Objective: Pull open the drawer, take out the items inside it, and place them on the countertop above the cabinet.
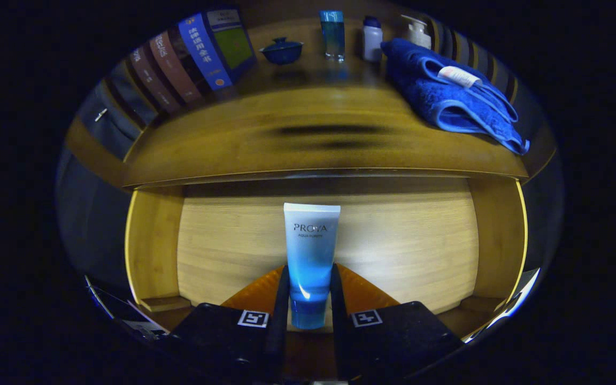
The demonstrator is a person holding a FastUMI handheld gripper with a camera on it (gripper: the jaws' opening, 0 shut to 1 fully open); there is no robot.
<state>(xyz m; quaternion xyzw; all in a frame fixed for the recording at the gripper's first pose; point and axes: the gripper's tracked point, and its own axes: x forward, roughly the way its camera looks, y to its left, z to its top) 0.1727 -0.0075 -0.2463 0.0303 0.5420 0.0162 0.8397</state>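
Wooden cabinet countertop (pixel 308 144) spans twelve o'clock, carrying a folded blue towel (pixel 449 99) at two o'clock. Below, the pale open drawer (pixel 393 240) holds a blue plastic tube (pixel 310 256), pinched near its cap between the gripper (pixel 309 299) fingers, apparently for lifting out.

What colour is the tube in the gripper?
Blue, fading to white at its far end; the tube shows clearly in the gripper view.
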